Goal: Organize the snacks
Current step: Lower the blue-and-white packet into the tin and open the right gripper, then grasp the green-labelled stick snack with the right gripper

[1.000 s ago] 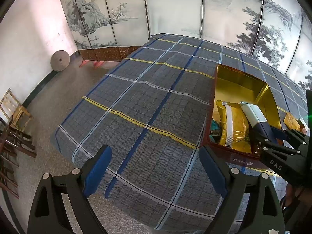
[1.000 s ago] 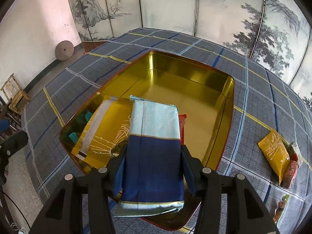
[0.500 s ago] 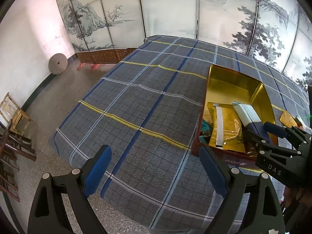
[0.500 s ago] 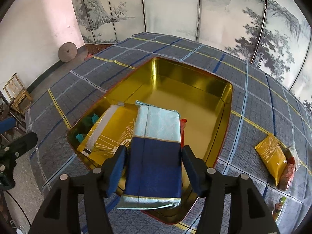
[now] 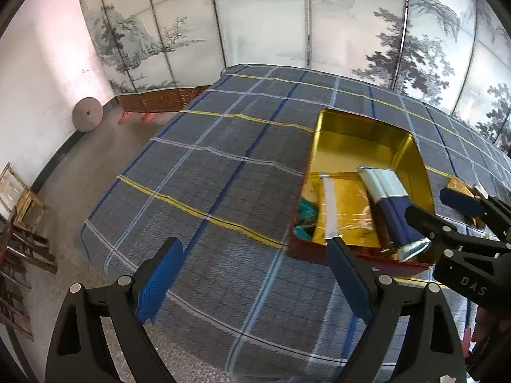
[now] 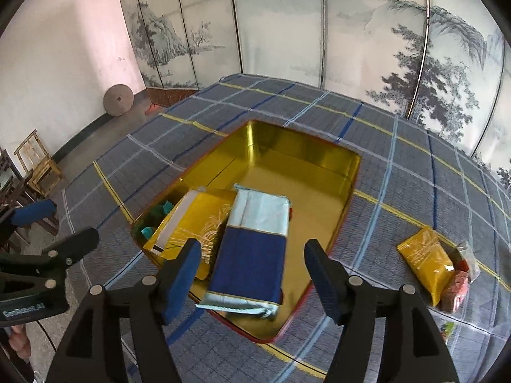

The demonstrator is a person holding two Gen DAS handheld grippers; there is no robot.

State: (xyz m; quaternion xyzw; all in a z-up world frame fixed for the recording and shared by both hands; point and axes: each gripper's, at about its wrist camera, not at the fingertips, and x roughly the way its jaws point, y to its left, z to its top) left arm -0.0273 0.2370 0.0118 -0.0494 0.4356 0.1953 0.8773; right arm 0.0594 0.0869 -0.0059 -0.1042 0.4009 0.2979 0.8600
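Since a second ago my right tongs (image 6: 252, 274) have been opening off the blue packet (image 6: 252, 255), now resting in the tin (image 6: 348, 172); I lift straight clear. Left tongs (image 5: 252, 274) gape empty.

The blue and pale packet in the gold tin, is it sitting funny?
Yes. The blue and pale-blue foil packet lies tilted, its near end propped on the rim of the gold rectangular tin, leaning on the yellow packet instead of lying flat.

My left gripper (image 5: 252, 282) and right gripper (image 6: 252, 282) are black frames with blue finger pads (image 5: 158, 282), silver screws (white lettering on the sides).
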